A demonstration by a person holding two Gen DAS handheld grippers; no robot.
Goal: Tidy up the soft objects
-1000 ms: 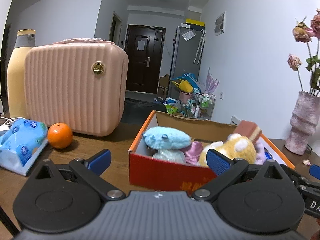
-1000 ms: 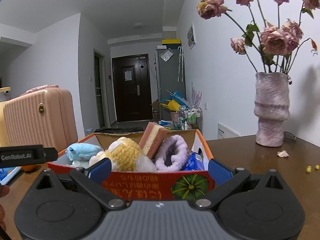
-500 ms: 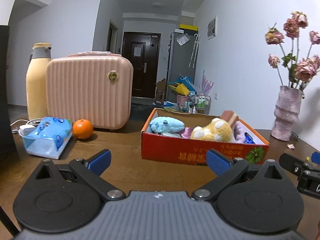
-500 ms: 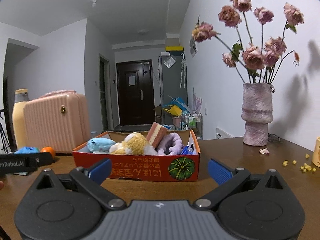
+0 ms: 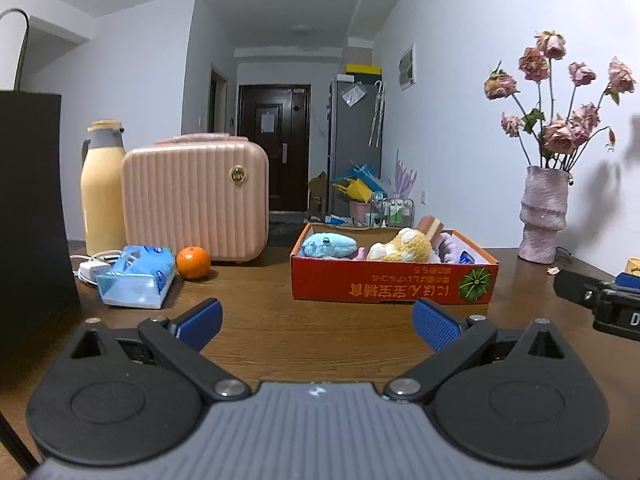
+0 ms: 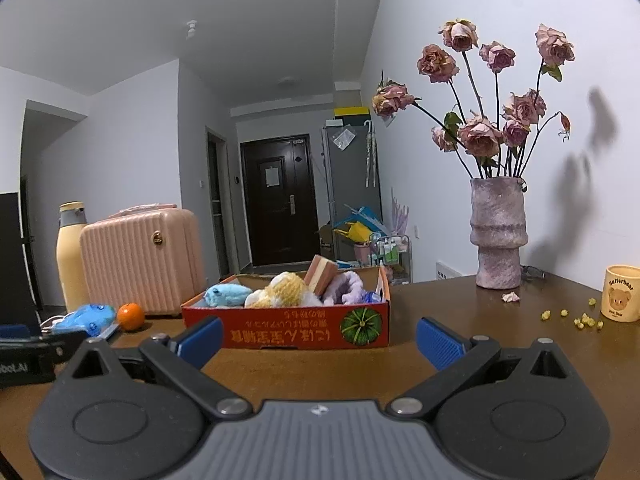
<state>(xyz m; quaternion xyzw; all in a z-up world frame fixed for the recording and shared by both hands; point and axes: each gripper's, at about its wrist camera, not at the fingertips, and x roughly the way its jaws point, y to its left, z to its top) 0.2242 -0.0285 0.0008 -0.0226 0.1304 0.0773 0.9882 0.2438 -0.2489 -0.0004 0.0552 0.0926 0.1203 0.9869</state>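
Observation:
A red cardboard box stands on the brown table. In it lie a blue plush, a yellow plush, a pink-and-tan sponge and a purple plush. My left gripper is open and empty, well short of the box. My right gripper is open and empty, also short of the box. The right gripper's body shows at the right edge of the left wrist view.
A pink case, a yellow flask, an orange and a blue tissue pack stand left. A vase of dried roses, a bear mug and yellow crumbs are right. A black object is near left.
Both grippers have drawn back from the box, which now looks smaller and farther away. Both stay open and empty.

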